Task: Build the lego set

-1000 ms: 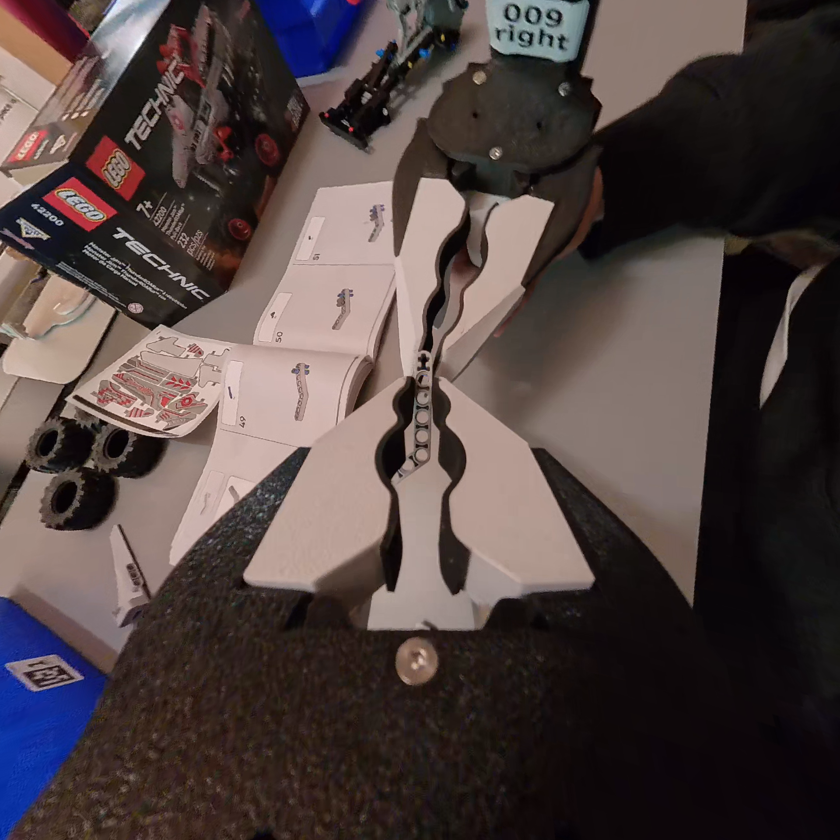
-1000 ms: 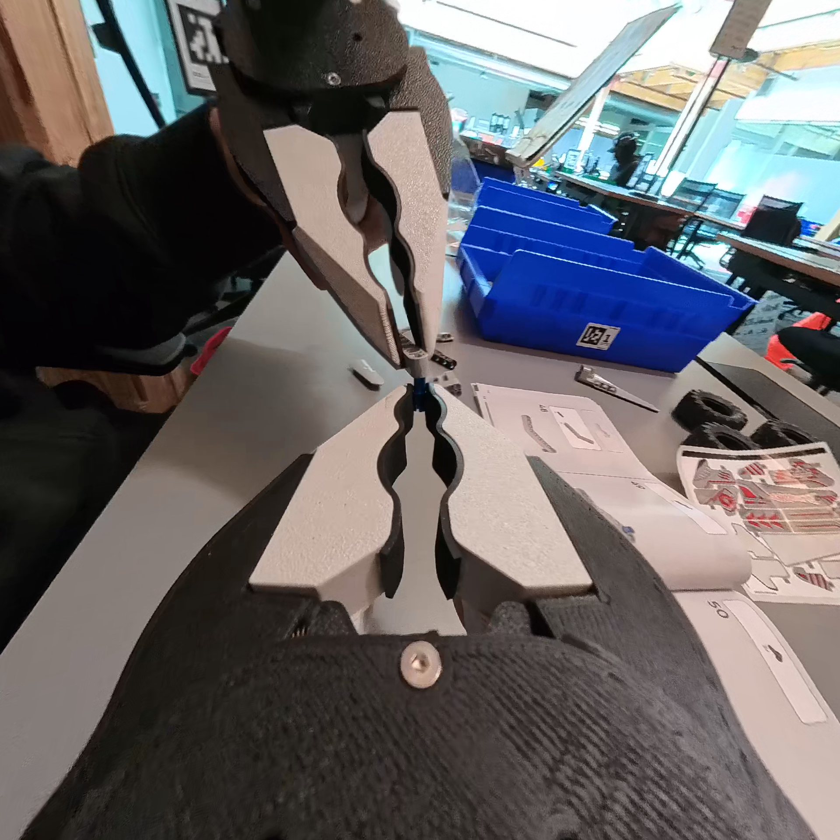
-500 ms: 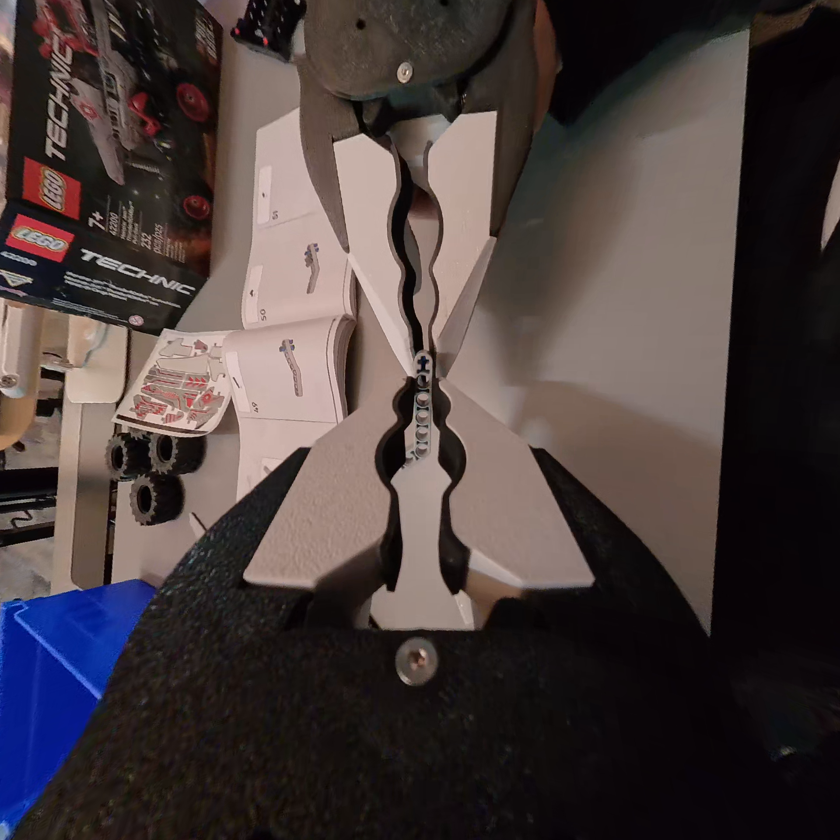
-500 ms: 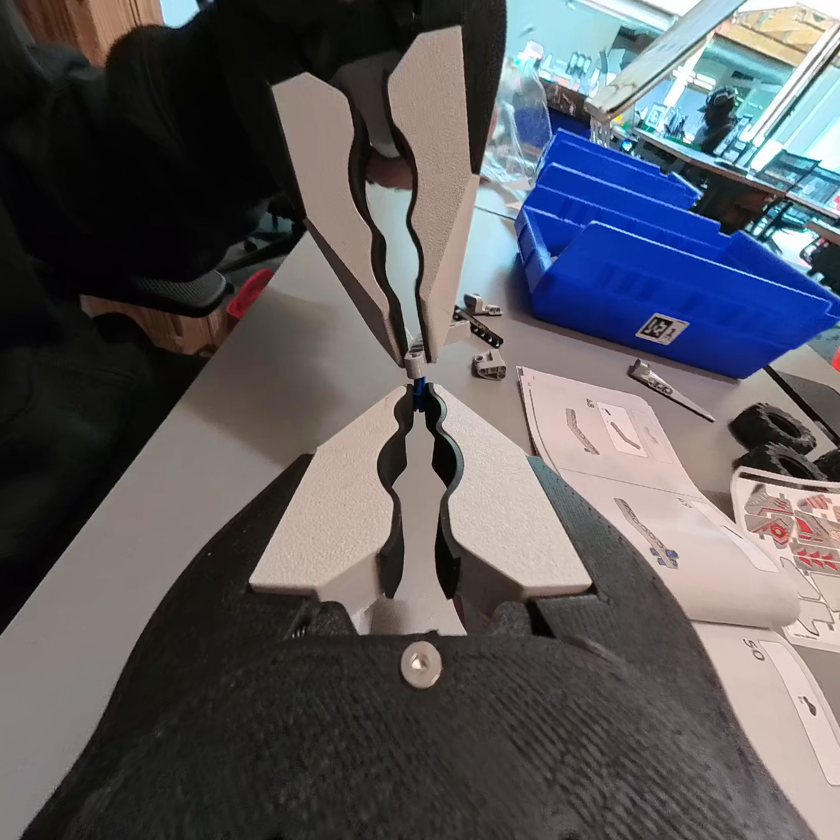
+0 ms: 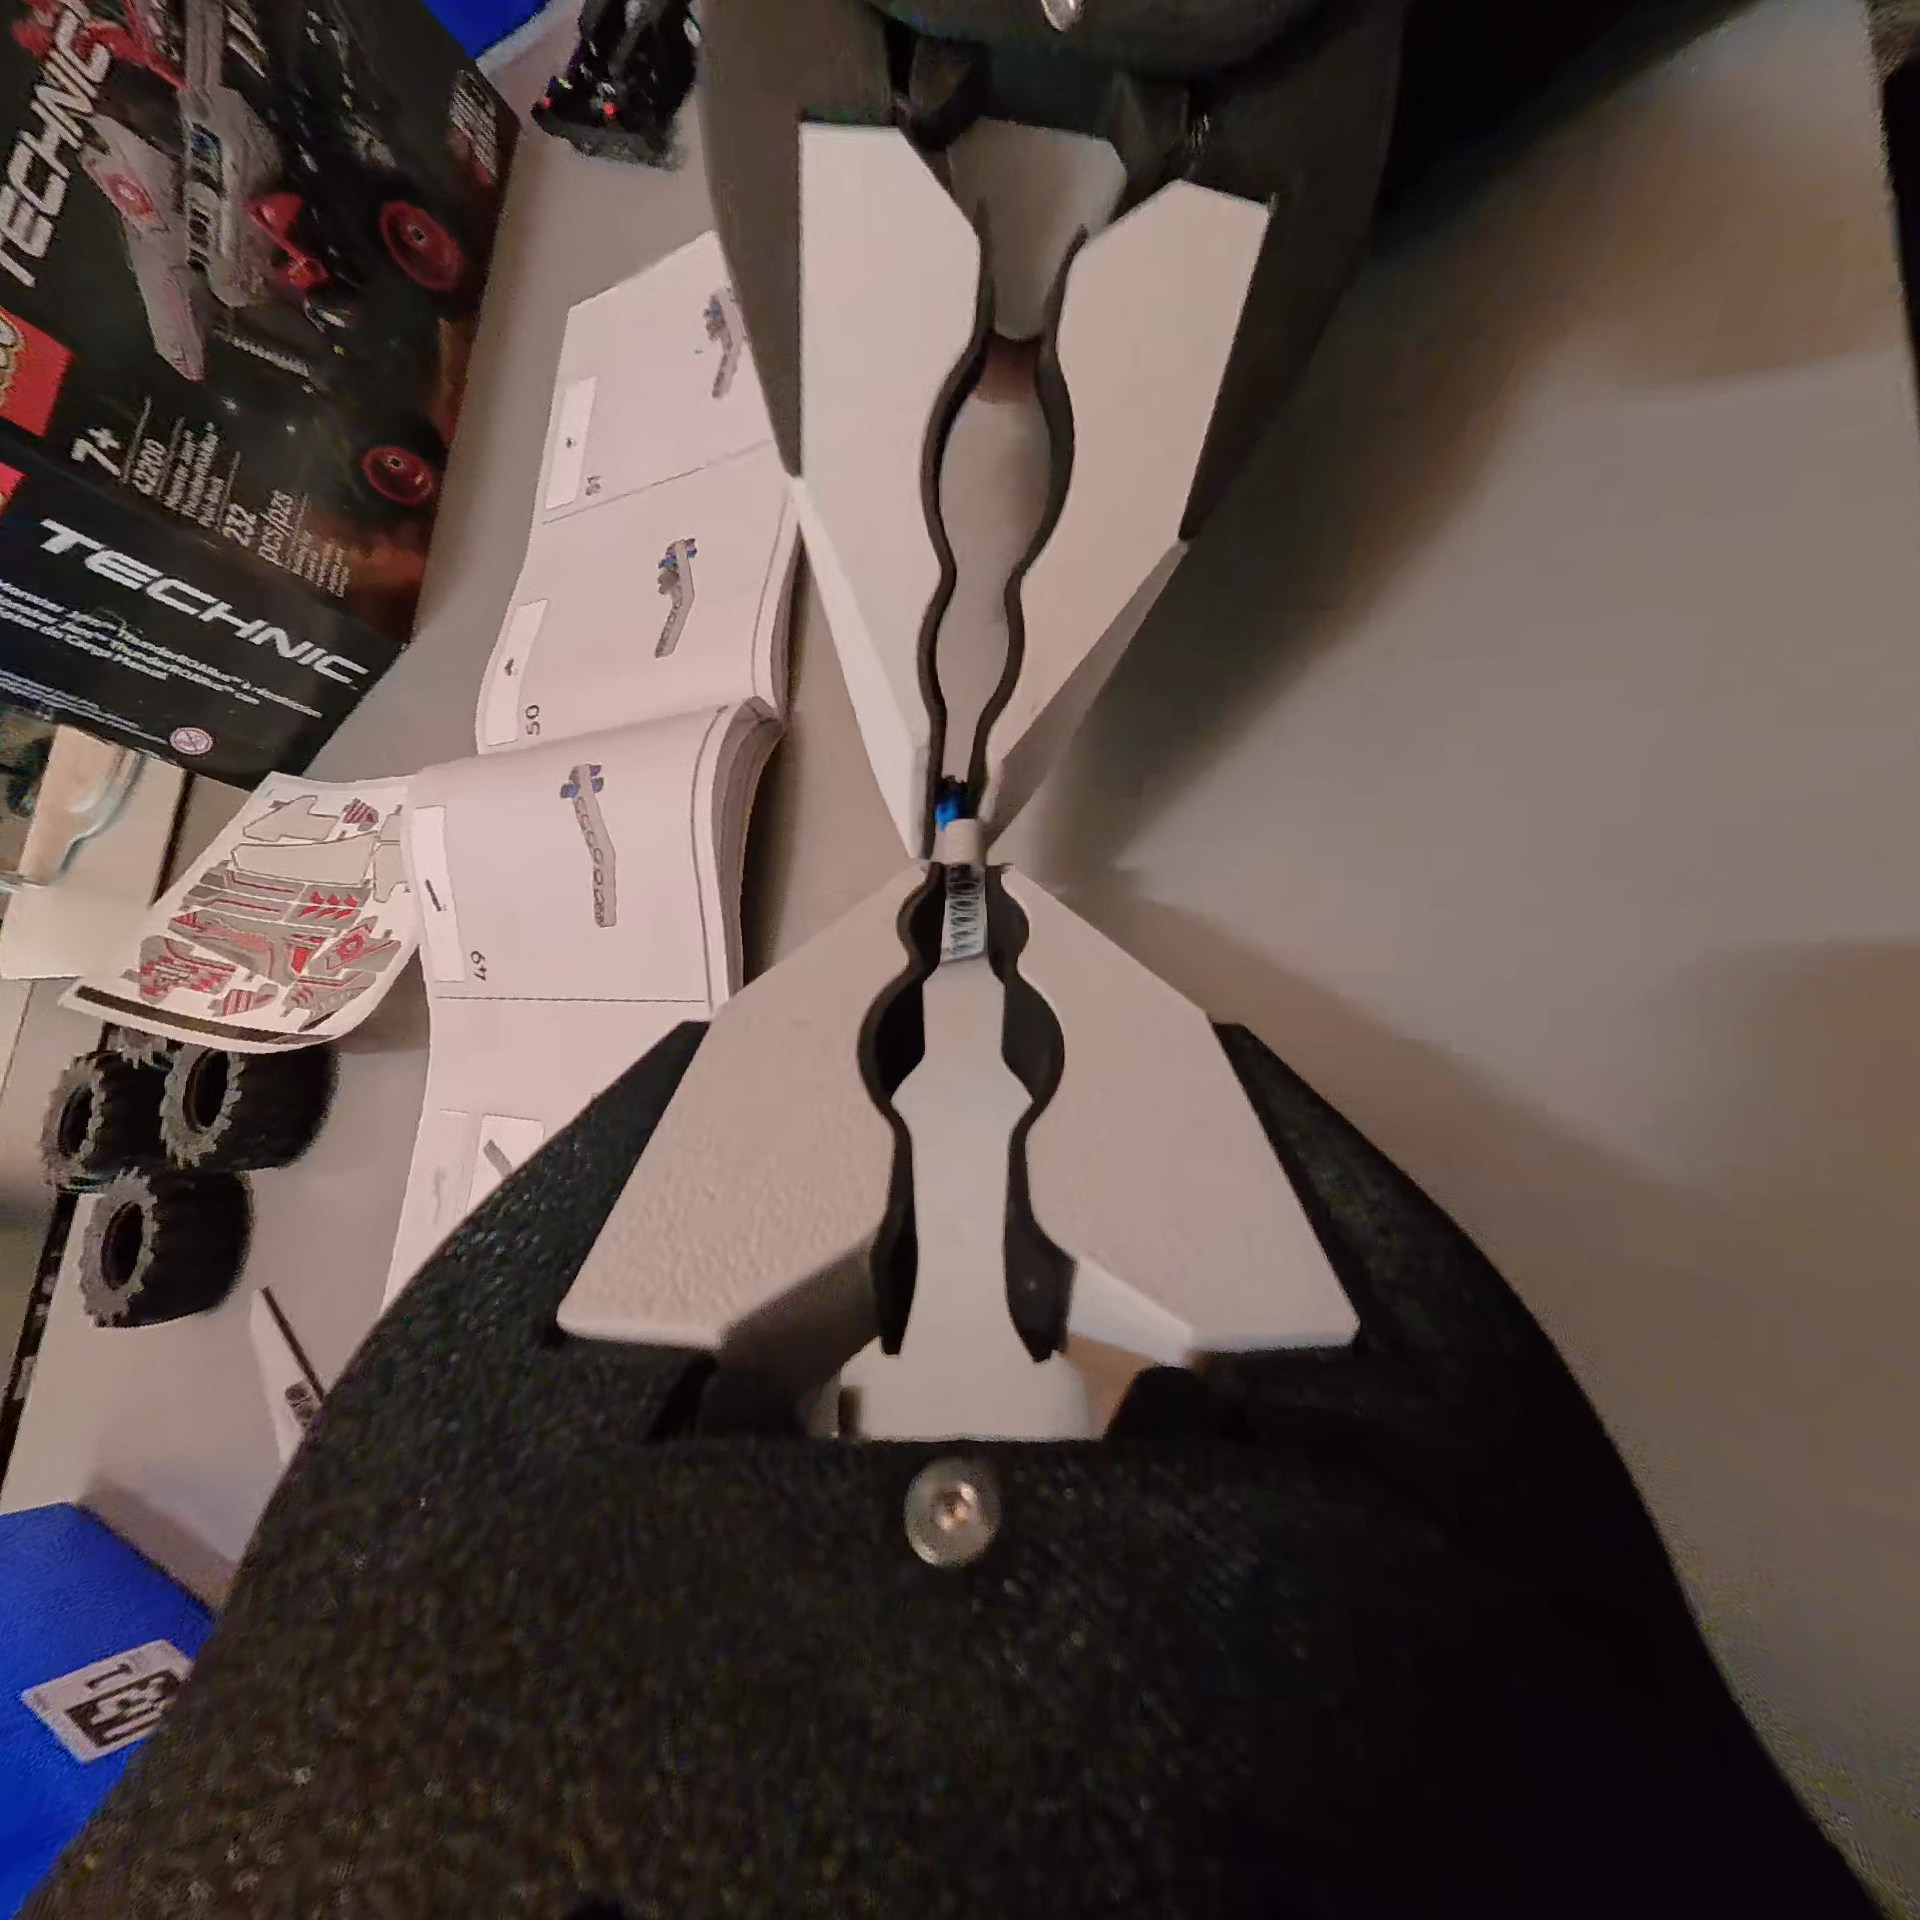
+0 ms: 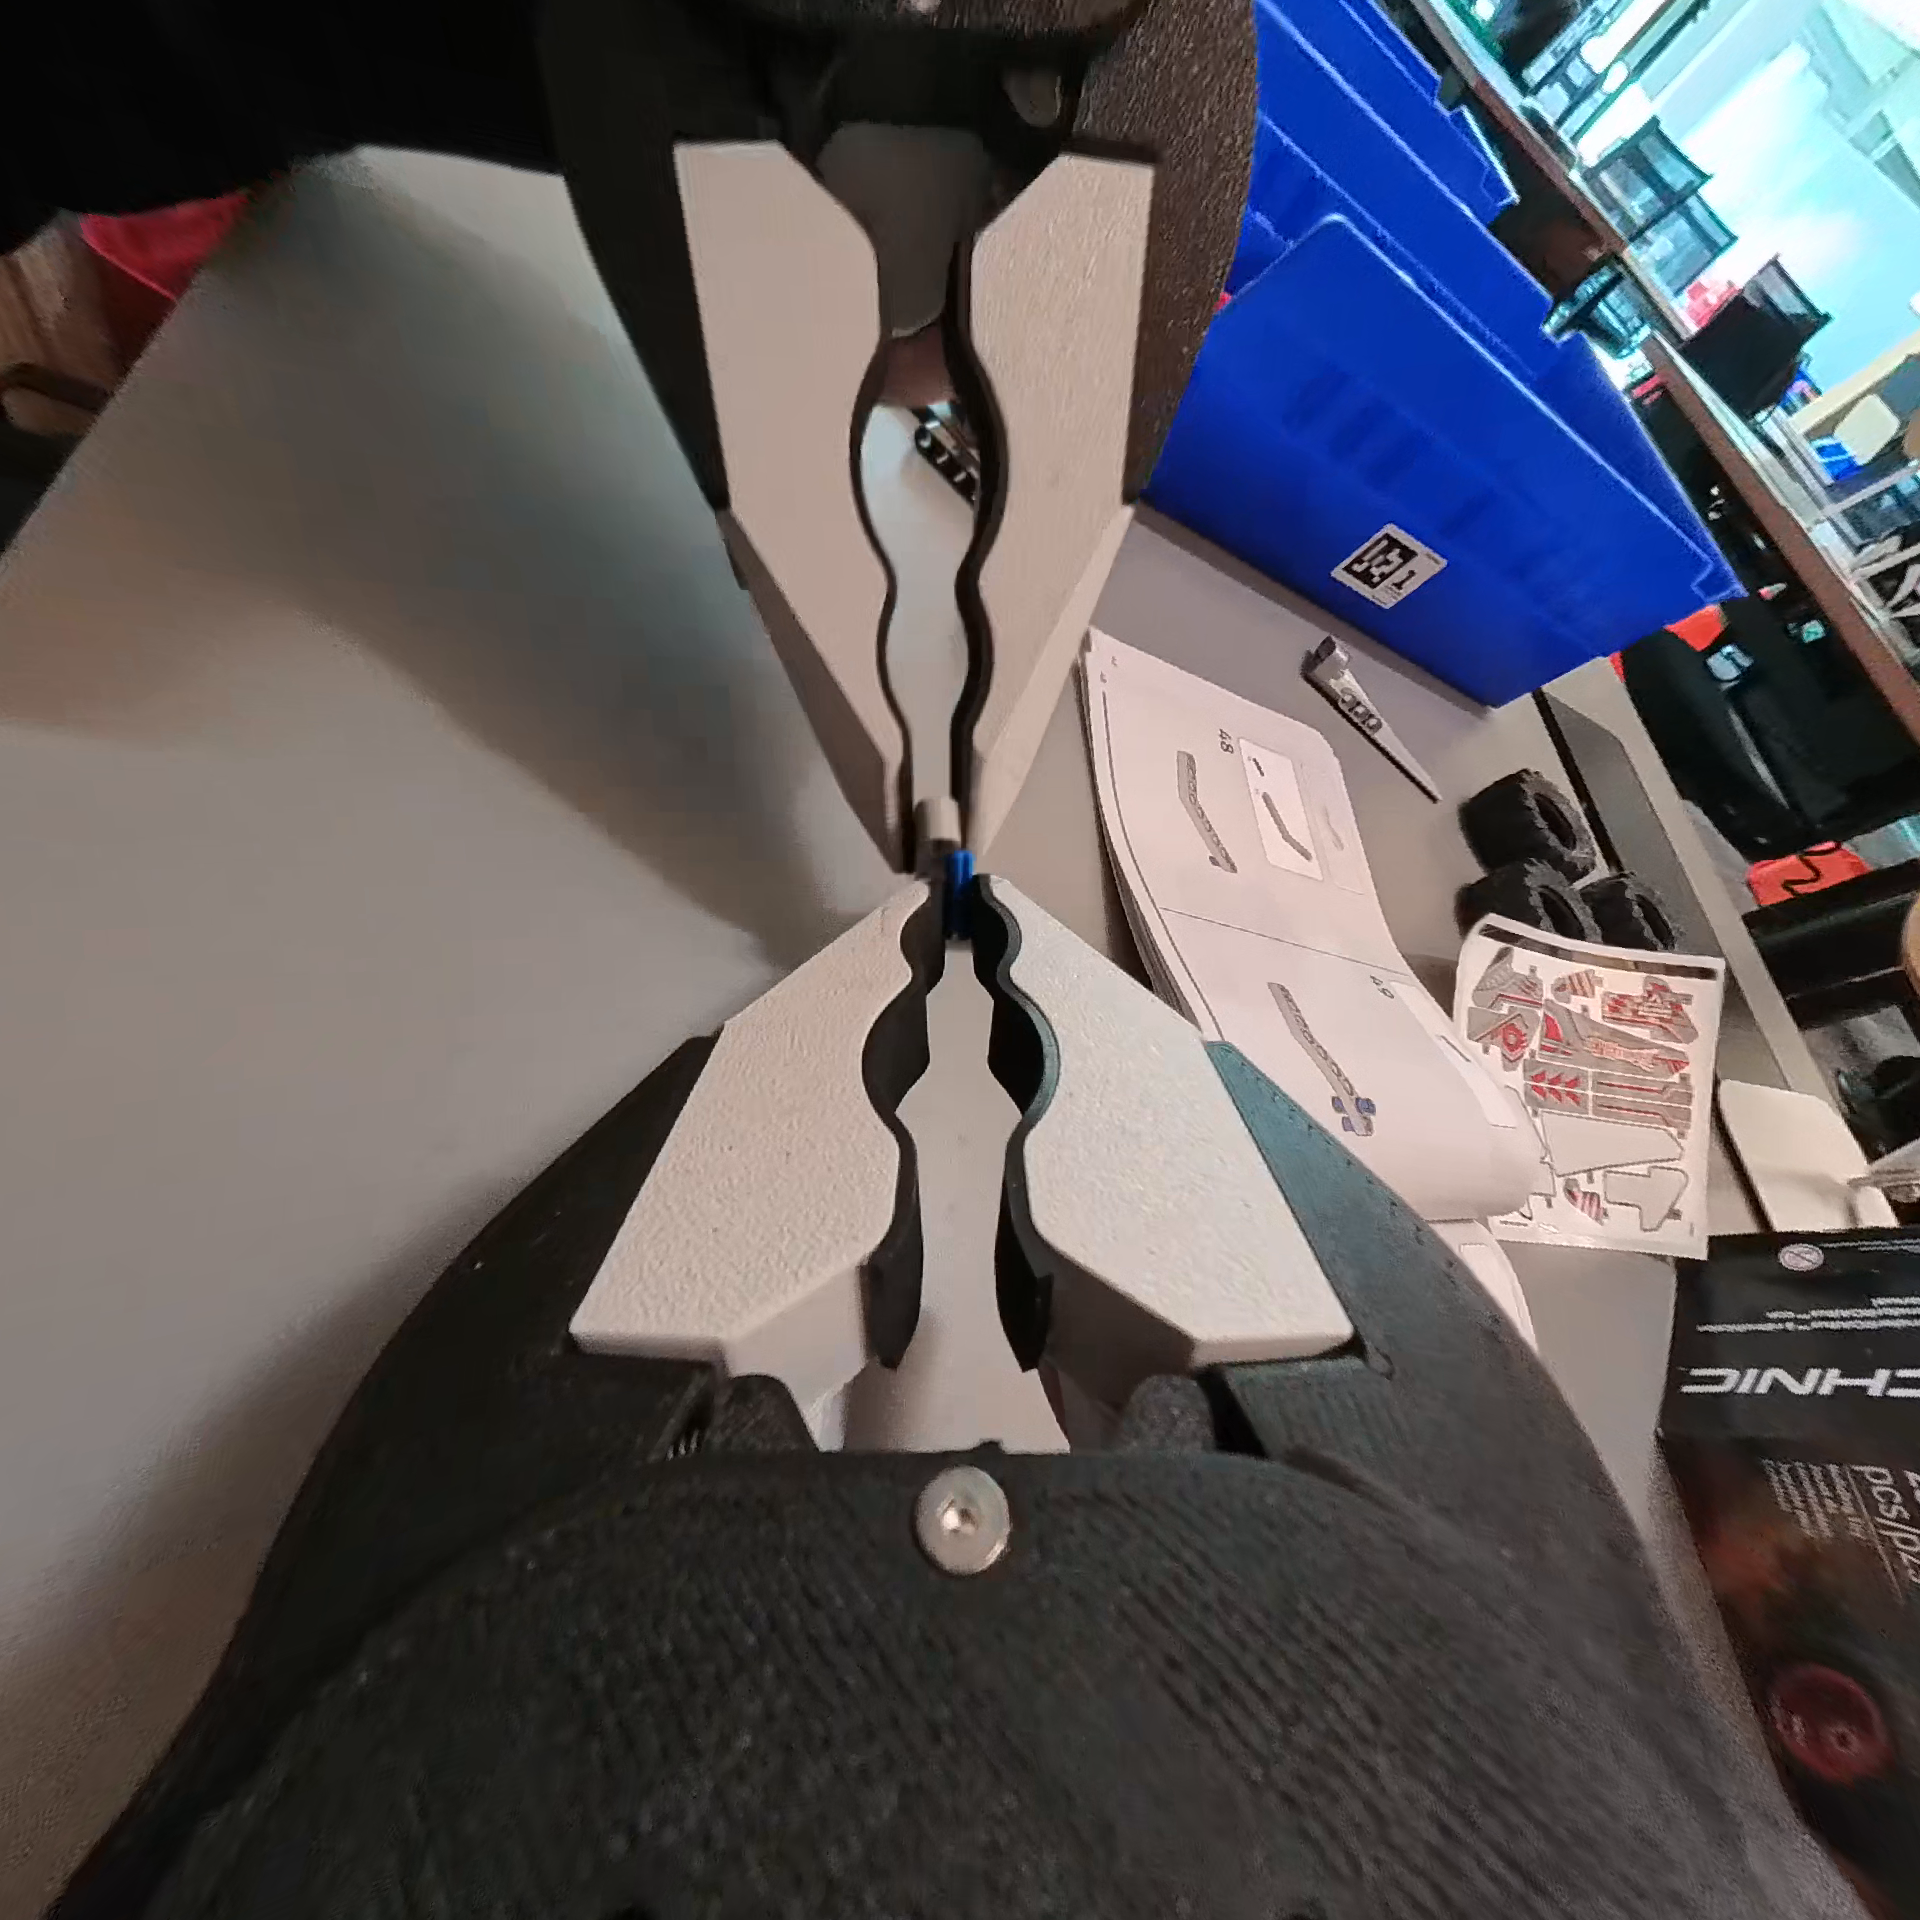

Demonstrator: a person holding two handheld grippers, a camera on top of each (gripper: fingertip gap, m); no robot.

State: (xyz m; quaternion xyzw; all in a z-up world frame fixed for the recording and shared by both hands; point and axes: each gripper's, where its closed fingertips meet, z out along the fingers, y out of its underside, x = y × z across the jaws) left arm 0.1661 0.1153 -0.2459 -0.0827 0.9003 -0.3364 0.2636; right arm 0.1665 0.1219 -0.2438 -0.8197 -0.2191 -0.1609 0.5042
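Observation:
My left gripper (image 5: 958, 878) is shut on a light grey lego beam (image 5: 960, 914) with a row of holes, held above the table. My right gripper (image 6: 958, 896) is shut on a small blue pin (image 6: 958, 878). The two grippers meet tip to tip. The blue pin (image 5: 948, 812) touches the end of the grey beam (image 6: 940, 821); whether it sits in a hole I cannot tell. The right gripper (image 5: 961, 795) fills the top of the left wrist view, and the left gripper (image 6: 935, 831) fills the top of the right wrist view.
An open instruction booklet (image 5: 623, 665) and a sticker sheet (image 5: 249, 935) lie on the grey table (image 5: 1507, 727). Black tyres (image 5: 156, 1164) sit beside them. The set's box (image 5: 208, 343) and a part-built model (image 5: 613, 83) are at the far left. Blue bins (image 6: 1455, 416) and a grey part (image 6: 1361, 717) lie nearby. Less than 4 cm separates the two grippers' tips. The part-built model (image 5: 613, 83) is about 35 centimeters from both grippers' fingertips.
Both grippers have rolled and shifted while staying tip to tip. The beam now shows edge-on in the left gripper. The pin's tip now shows against the beam end.

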